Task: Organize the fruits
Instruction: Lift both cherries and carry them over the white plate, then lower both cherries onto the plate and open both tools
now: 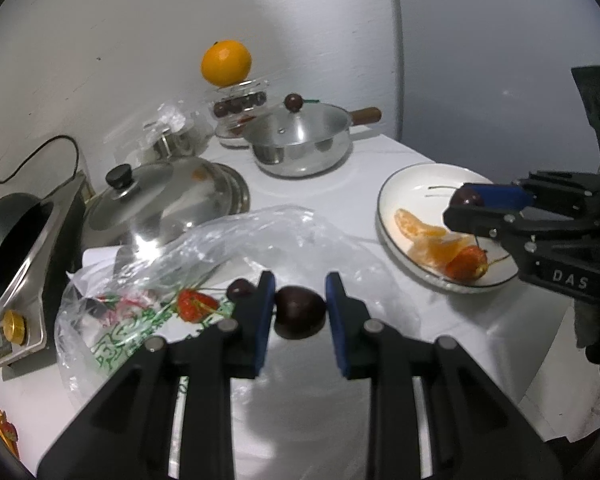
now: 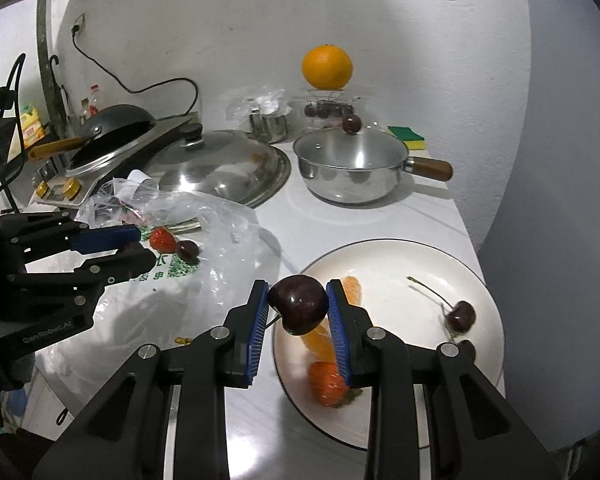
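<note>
In the left wrist view my left gripper is shut on a dark cherry, above a clear plastic bag. A strawberry and another cherry lie on that bag. To the right, my right gripper holds a second dark cherry over the white plate. In the right wrist view the right gripper is shut on that cherry at the left rim of the plate. Orange segments, a strawberry and a stemmed cherry lie on the plate. The left gripper shows at the left.
A lidded steel pot with a wooden handle stands at the back. An orange rests on a glass container holding cherries. A large steel lid, a wok on a cooker and a sponge are also there. The table's right edge runs beside the plate.
</note>
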Motion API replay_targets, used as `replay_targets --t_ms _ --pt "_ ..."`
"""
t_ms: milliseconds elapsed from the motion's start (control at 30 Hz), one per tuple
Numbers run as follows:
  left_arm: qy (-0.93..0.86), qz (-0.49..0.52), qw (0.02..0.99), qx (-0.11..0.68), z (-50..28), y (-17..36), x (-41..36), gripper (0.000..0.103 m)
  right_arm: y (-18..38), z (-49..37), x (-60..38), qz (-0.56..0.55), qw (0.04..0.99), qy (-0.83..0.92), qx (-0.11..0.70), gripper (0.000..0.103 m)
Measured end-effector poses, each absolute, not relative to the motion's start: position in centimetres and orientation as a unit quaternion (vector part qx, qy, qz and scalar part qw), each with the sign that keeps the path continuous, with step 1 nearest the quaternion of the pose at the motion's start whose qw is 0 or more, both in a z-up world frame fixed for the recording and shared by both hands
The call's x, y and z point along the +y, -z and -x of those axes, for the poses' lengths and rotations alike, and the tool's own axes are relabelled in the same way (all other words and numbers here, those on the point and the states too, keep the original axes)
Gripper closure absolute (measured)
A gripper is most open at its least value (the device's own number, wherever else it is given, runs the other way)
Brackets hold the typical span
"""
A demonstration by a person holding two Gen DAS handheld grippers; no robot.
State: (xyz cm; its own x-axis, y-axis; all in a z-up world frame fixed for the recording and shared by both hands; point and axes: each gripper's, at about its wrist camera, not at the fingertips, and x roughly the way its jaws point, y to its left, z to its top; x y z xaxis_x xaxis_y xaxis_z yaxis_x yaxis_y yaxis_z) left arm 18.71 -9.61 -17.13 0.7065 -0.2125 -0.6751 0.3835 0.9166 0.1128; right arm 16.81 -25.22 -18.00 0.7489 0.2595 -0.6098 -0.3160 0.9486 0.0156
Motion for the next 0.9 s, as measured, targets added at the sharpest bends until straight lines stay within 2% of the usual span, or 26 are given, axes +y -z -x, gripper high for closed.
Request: replay_targets --t_ms 900 --pt "0.207 -0.111 0.907 0.351 -18.1 16.8 -17.3 0.076 18.7 -15.5 -32.9 0.025 0.938 -0.122 0.324 0.072"
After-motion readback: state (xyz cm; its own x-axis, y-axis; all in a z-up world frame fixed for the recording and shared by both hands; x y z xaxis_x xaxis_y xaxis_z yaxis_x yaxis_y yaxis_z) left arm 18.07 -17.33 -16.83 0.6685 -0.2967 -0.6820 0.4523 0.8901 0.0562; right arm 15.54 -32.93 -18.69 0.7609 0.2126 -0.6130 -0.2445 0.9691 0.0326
